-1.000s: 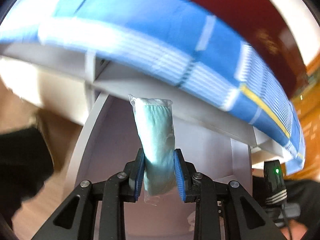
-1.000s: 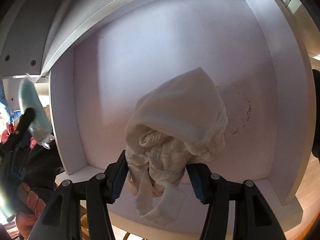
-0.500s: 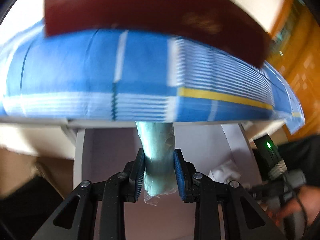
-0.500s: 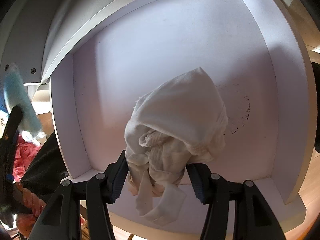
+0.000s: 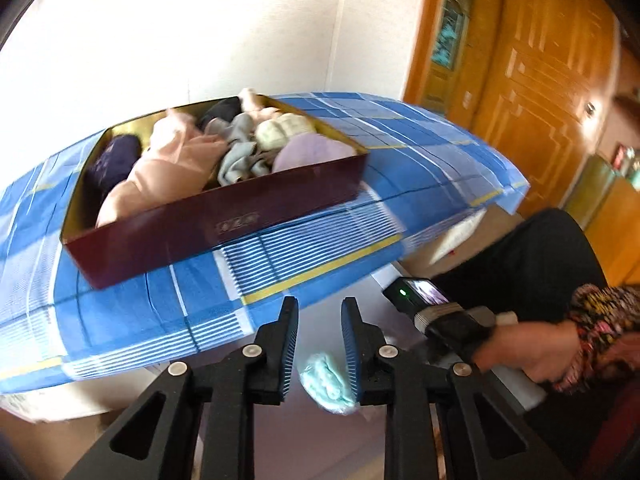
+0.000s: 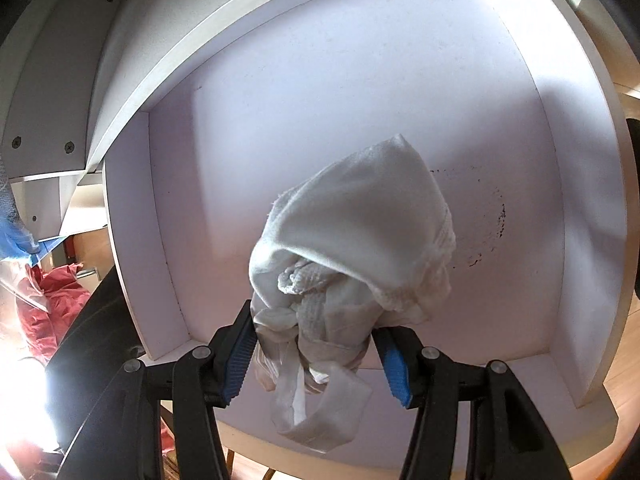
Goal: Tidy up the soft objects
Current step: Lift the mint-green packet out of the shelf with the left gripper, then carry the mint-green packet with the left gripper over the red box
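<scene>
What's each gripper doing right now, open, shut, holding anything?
Left gripper: open, holding nothing; the pale blue packet lies loose below its fingers.
Right gripper: shut on the white cloth bundle.

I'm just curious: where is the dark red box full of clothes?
In the left wrist view, the dark red box sits upper left on the blue checked cloth, above and beyond the left gripper.

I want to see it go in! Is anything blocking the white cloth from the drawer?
Nothing visible does. The right gripper holds the white cloth bundle right over the white drawer, whose bare floor shows only dark specks.
</scene>
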`<action>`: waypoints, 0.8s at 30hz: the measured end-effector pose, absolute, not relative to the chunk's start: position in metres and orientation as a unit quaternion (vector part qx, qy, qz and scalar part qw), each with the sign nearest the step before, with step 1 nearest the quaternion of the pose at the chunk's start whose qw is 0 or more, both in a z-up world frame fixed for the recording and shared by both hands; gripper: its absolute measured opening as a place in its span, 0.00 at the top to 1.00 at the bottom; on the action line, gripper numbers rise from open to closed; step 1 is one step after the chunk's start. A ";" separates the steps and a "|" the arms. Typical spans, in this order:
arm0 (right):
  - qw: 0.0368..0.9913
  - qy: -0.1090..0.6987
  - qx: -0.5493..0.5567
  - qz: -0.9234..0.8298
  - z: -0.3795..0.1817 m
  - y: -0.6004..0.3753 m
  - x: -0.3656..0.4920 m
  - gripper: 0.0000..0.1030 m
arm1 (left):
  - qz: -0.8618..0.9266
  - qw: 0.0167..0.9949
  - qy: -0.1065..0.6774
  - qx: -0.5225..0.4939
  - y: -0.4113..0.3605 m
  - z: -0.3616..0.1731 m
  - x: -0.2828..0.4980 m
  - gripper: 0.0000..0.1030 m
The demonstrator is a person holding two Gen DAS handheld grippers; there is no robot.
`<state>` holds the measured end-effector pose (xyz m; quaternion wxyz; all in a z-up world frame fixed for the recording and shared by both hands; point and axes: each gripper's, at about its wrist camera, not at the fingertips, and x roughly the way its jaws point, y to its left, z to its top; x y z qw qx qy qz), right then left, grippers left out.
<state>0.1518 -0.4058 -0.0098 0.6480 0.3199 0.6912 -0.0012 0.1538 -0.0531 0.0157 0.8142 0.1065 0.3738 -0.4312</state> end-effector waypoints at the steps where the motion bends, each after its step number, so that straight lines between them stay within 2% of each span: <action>1: 0.648 0.691 0.321 -0.001 -0.009 -0.408 0.151 0.45 | -0.435 0.809 0.379 0.110 -0.054 0.018 0.151 0.78; 3: 0.647 0.690 0.324 0.000 -0.009 -0.411 0.150 0.45 | -0.440 0.802 0.387 0.116 -0.053 0.019 0.148 0.81; 8: 0.646 0.690 0.328 -0.001 -0.008 -0.419 0.148 0.45 | -0.435 0.796 0.403 0.122 -0.049 0.012 0.143 0.82; 12: 0.648 0.685 0.332 -0.016 -0.005 -0.430 0.147 0.45 | -0.424 0.755 0.482 0.133 -0.071 -0.034 0.148 0.79; 18: 0.659 0.683 0.312 -0.047 0.001 -0.450 0.148 0.45 | -0.412 0.662 0.603 0.167 -0.114 -0.128 0.144 0.63; 20: 0.666 0.683 0.294 -0.058 0.004 -0.456 0.149 0.45 | -0.393 0.639 0.640 0.168 -0.127 -0.158 0.146 0.48; 24: 0.679 0.680 0.263 -0.085 0.011 -0.468 0.151 0.45 | -0.385 0.600 0.683 0.160 -0.149 -0.194 0.145 0.43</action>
